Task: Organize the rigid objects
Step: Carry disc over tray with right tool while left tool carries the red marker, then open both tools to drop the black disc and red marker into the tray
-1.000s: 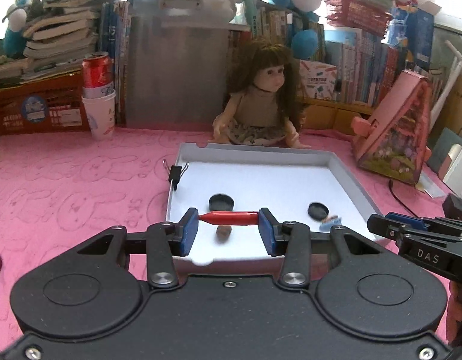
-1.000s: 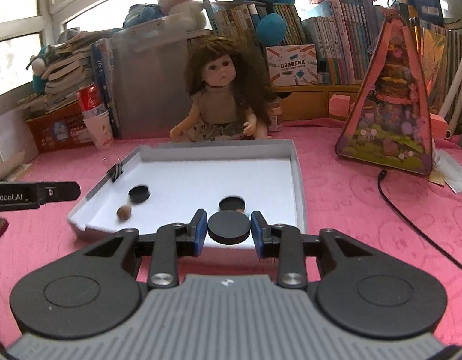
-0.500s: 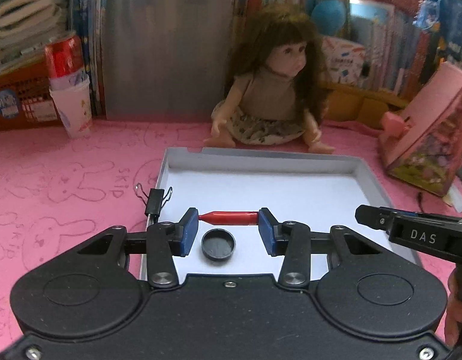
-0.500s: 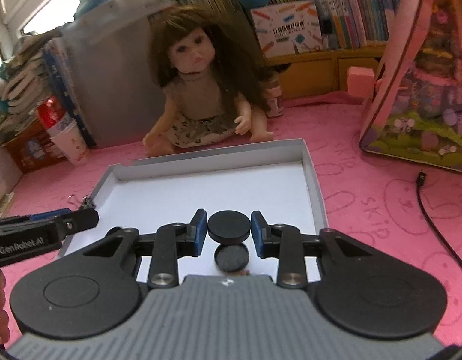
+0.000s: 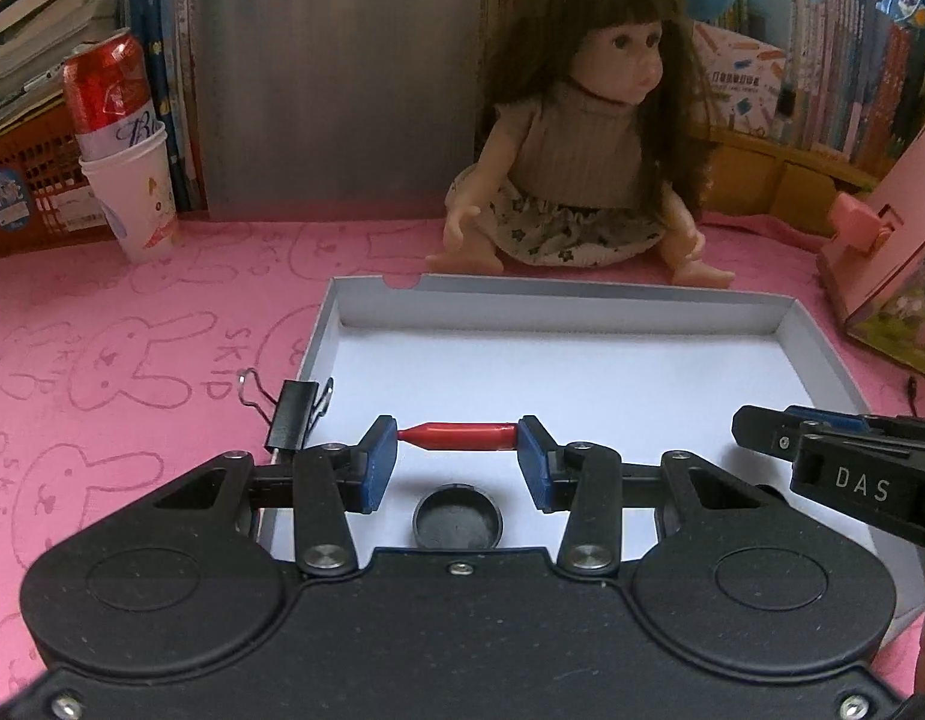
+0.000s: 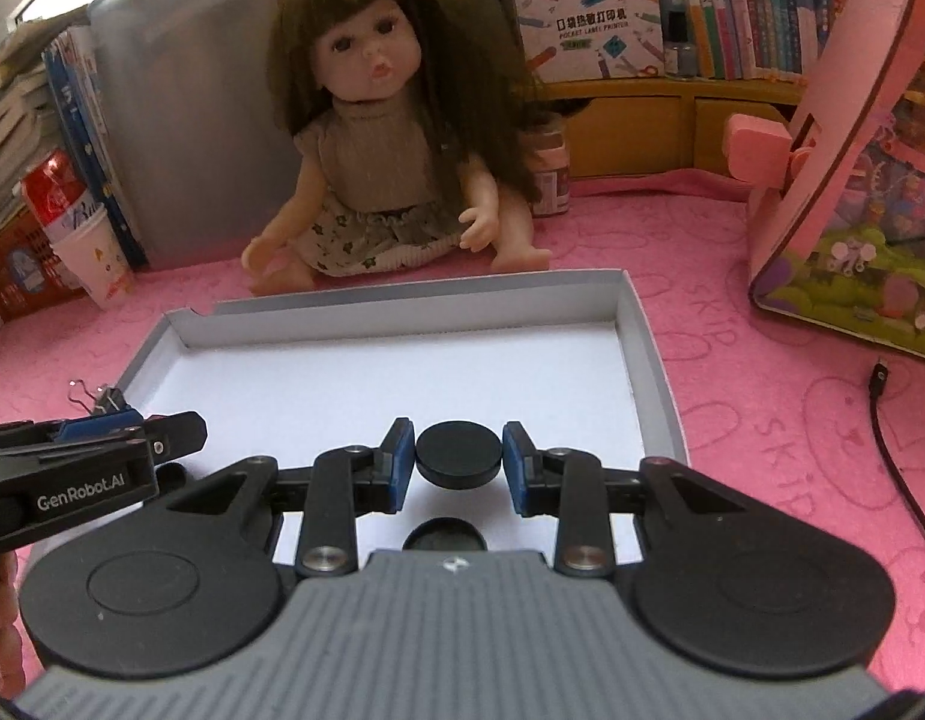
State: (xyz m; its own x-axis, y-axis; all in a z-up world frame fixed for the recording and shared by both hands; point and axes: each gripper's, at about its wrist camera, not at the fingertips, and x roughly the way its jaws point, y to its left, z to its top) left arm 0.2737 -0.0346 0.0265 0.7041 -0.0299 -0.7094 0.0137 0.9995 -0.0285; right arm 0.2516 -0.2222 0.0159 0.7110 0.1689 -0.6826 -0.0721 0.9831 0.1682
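My left gripper (image 5: 457, 447) is shut on a small red cap-shaped stick (image 5: 459, 436), held crosswise over the white tray (image 5: 558, 294). Below it a black round lid (image 5: 456, 519) lies on the tray floor. My right gripper (image 6: 458, 456) is shut on a black disc (image 6: 458, 455) above the same tray (image 6: 648, 360); another black lid (image 6: 443, 537) lies just under it. A black binder clip (image 5: 291, 414) is clamped on the tray's left wall, also showing as the clip (image 6: 105, 402) in the right wrist view. Each gripper shows at the edge of the other's view.
A doll (image 5: 588, 162) sits right behind the tray on the pink mat (image 5: 120, 360). A red can in a paper cup (image 5: 132, 180) stands at the back left, a pink toy house (image 6: 870, 168) at the right, with a black cable (image 6: 900, 462) beside it. Books line the back.
Both grippers have moved forward and lower over the tray, still holding the red stick and the black disc. The doll and tray look closer; the small brown object has left view.
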